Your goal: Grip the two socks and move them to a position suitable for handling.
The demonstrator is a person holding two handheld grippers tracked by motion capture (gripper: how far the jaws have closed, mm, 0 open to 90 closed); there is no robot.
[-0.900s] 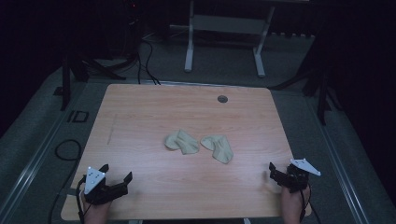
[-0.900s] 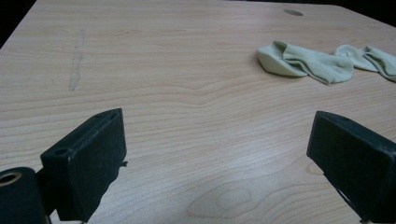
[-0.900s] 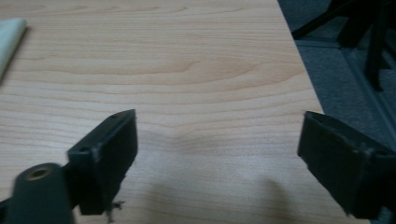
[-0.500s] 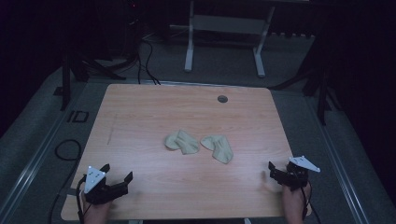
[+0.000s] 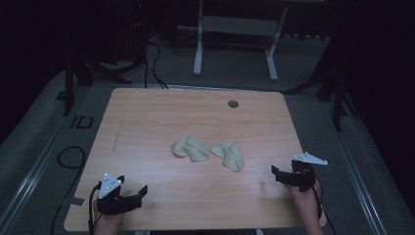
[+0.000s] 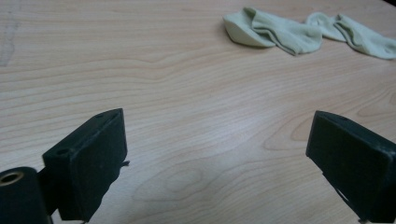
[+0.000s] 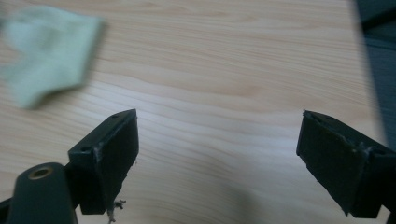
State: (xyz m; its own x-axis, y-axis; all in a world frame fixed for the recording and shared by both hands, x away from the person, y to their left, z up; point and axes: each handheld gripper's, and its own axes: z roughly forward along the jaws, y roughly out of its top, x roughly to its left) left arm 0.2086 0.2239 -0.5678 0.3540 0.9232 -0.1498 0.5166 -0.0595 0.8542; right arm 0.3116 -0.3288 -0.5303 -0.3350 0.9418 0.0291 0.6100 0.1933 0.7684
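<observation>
Both grippers sit low near my edge of the worktop, jaws spread wide with only bare wood between them. Left gripper rests at the near left corner; right gripper is at the near right edge, held in my hand. Beyond them, near the middle of the worktop, lie two pale green socks just beside each other: the left sock crumpled, the right sock angled toward my right gripper. Neither gripper touches a sock; both are well apart from them.
</observation>
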